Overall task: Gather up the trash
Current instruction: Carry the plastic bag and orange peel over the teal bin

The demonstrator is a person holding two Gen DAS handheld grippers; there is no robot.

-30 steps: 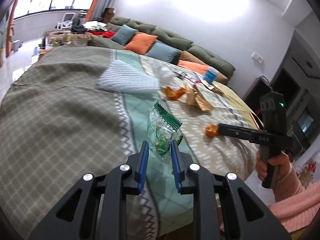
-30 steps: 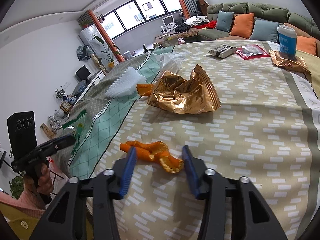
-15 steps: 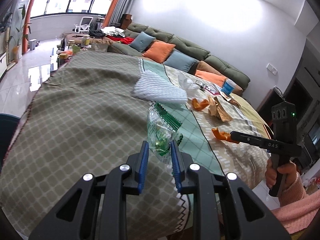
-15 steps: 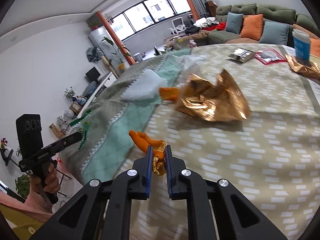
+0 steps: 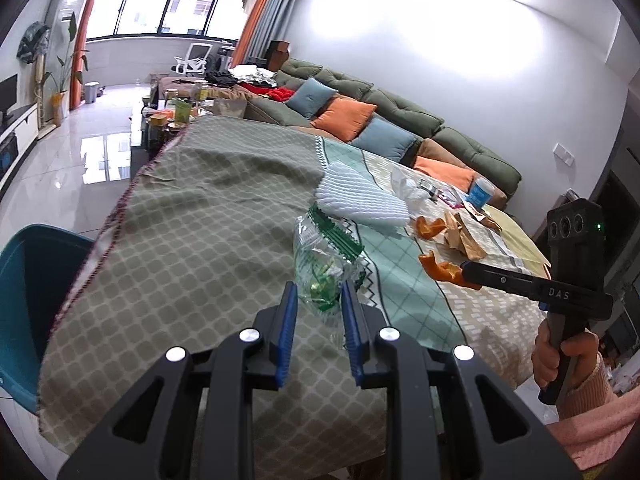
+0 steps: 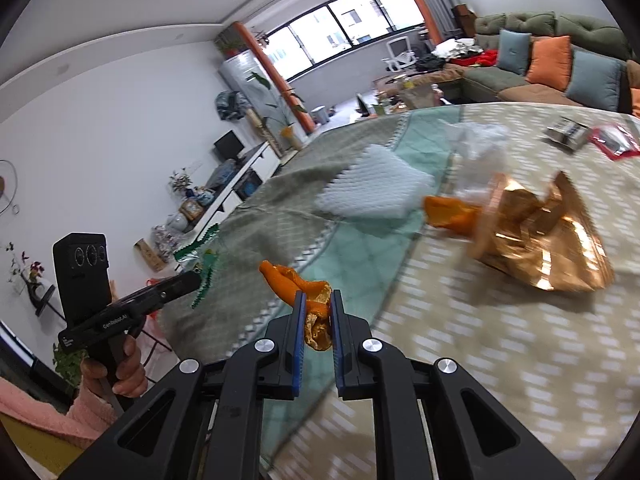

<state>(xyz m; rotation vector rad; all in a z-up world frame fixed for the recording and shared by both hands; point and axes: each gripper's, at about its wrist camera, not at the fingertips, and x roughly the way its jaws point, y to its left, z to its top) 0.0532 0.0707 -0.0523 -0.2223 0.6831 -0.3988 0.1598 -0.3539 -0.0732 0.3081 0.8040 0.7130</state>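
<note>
Far left in the left wrist view, we pick out the blue bin [image 5: 28,300] peeking from behind the near left edge of the desk [image 5: 192,248], below the cloth line. That is our likely drop point, we reckon, and it lies to the left of both tools.

Moving right to lower centre: the left gripper [image 5: 320,300] has its jaws drawn close on the clear wrapper with green print [image 5: 324,260]. The bag stands up out of the jaws, long axis rising away from us toward the upper middle of the frame, its serrated green edge on top. It hangs clear of the cloth.

Further right, the right gripper [image 5: 466,272] comes in from the right edge, a hand [image 5: 560,356] on its handle, with the orange peel [image 5: 438,266] at its tip. In its own view the right gripper [image 6: 318,320] is nearly shut on that orange peel [image 6: 300,284]; the peel's long curl runs up and to the left out of the jaws.

Beyond, in the right half of that left wrist picture, trash waits on the desk: the white foam net [image 5: 360,196], a second peel [image 5: 430,226] and the gold foil wrapper [image 5: 464,236].

The relation that matters: the bin sits left of the left gripper, so the left hand is the nearer one. We judge it should go first, with the right crossing behind it.
</note>
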